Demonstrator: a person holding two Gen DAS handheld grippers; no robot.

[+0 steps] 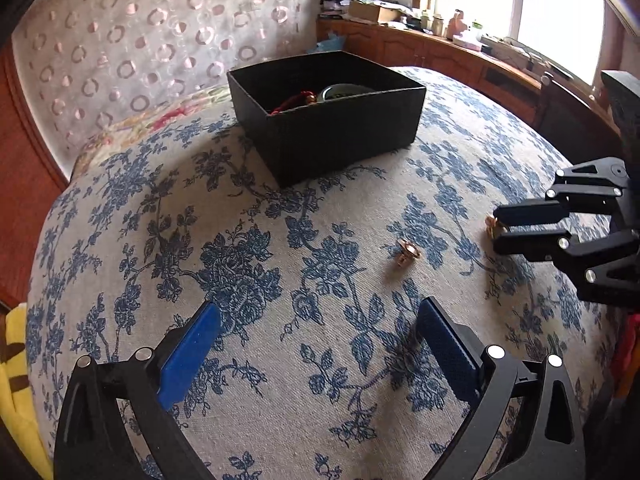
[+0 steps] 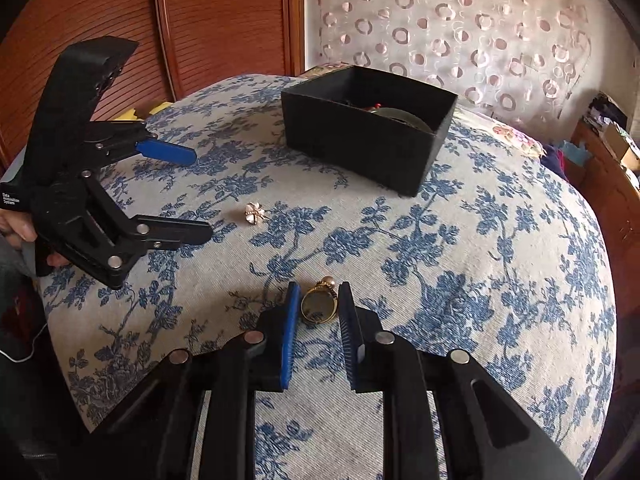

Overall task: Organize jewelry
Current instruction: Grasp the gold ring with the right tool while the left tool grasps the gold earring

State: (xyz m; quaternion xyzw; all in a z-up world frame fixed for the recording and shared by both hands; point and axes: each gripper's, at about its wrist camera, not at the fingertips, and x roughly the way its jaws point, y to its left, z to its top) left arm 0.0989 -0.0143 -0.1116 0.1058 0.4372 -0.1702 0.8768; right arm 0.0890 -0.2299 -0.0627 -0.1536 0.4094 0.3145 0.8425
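blue flowers on pale linen cover the counter [image 1: 248,248], a round top that fills the middle of both views. a black box [image 1: 332,128] sits toward the upper middle of the left wrist view, open at the top, with a red cord [image 1: 290,103] and a round greenish piece [image 1: 340,91] lying inside it.

in the right wrist view, the right hand-held gripper [image 2: 319,312] sits at the lower middle of the frame with its blue pads [image 2: 291,332] drawn in narrow on either side of a gold ring [image 2: 319,306], which lies on the cloth with a pale bead at its top. the pads stand just beside the ring; i cannot tell whether they are pressing on it. in the left wrist view the same hand-held gripper comes in from the right edge, and only a glint of gold shows at its tips.

the left hand-held gripper [image 1: 320,322] stands spread as wide as it goes at the bottom of its own view, nothing between its fingers but bare cloth. a small rose-gold flower-shaped earring [image 1: 407,253] lies on the cloth above and to the right of that gap, well apart from the box. in the right wrist view, this earring sits left of centre, near the tip of the lower finger of the left hand-held gripper, with a person's hand [image 2: 18,232] at the far left edge gripping its handle.

a sheer curtain [image 1: 132,40] patterned with pink rings hangs behind the box.
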